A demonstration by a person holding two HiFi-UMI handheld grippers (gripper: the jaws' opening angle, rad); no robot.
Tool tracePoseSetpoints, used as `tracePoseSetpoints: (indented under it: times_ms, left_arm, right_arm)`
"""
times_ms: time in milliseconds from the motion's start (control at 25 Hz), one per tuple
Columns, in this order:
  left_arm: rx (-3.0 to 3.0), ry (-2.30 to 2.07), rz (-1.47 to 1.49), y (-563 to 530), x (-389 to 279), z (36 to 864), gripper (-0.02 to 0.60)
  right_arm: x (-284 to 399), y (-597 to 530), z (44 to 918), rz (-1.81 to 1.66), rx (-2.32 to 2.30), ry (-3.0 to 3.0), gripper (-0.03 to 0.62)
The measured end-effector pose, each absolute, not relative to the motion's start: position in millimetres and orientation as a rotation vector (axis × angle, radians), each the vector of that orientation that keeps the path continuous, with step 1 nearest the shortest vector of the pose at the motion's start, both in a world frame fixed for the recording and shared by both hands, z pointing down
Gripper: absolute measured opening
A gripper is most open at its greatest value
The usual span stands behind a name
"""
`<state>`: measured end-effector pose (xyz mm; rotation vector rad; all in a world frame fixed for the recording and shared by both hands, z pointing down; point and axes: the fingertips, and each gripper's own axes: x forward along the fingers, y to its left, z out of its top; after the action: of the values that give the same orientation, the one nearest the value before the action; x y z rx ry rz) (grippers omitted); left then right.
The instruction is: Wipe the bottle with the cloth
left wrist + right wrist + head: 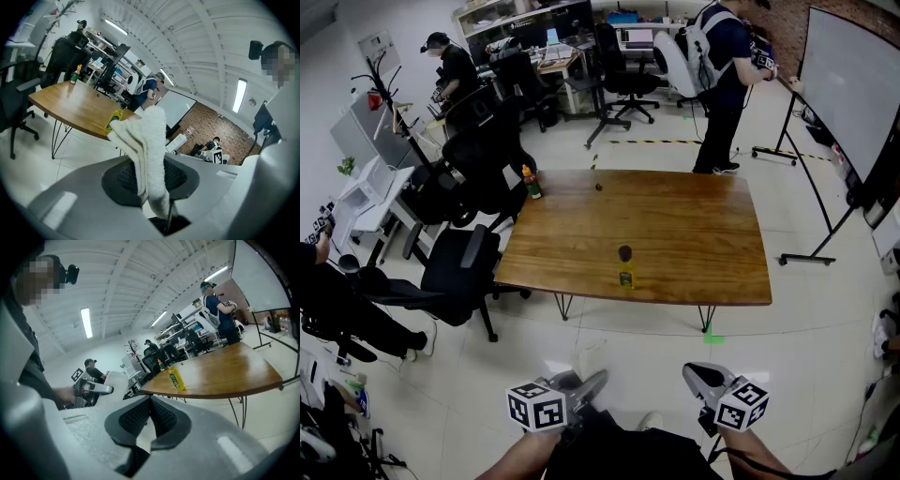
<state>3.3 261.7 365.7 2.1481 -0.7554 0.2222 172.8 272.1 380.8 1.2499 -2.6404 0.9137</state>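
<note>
A yellow bottle with a dark cap stands near the front edge of the wooden table. It also shows as the bottle in the left gripper view and the bottle in the right one. My left gripper is shut on a white cloth, which sticks up folded from between the pads. My right gripper is shut with nothing in it. In the head view the left gripper and right gripper are low and well short of the table.
A second bottle with an orange cap stands at the table's far left corner. Black office chairs crowd the table's left side. A whiteboard on a stand is at the right. People stand at desks farther back.
</note>
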Motion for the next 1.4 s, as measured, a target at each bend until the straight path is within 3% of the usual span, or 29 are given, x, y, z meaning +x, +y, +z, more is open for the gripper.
tracePoseSetpoints:
  times_ms: [400,680,1000,1280,1320,1400]
  left_arm:
    - [2.199,-0.698,0.238,143,-21,390,0.107]
    - [2.273,-0.514,0.305,63,-42,402,0.107]
    - [2.276,-0.371,0.344,28,-56,413,0.107]
    - [2.338,-0.211,0.436,41,-33,434,0.107]
    - [2.357,-0.187,0.467,44,-28,438,0.107]
    - [2.39,-0.127,0.523,52,-16,445,0.107]
  right_arm:
    - [146,167,381,0.741,1.284,-2.599,0.013]
    - [104,67,378,0.521,1.31,-2.473,0.146]
    - [79,-15,380,0.393,1.293,-2.383,0.217]
    - [63,-39,392,0.369,1.221,-2.42,0.218]
    - [62,-41,392,0.36,1.216,-2.427,0.163]
    - [61,-44,391,0.345,1.208,-2.441,0.147]
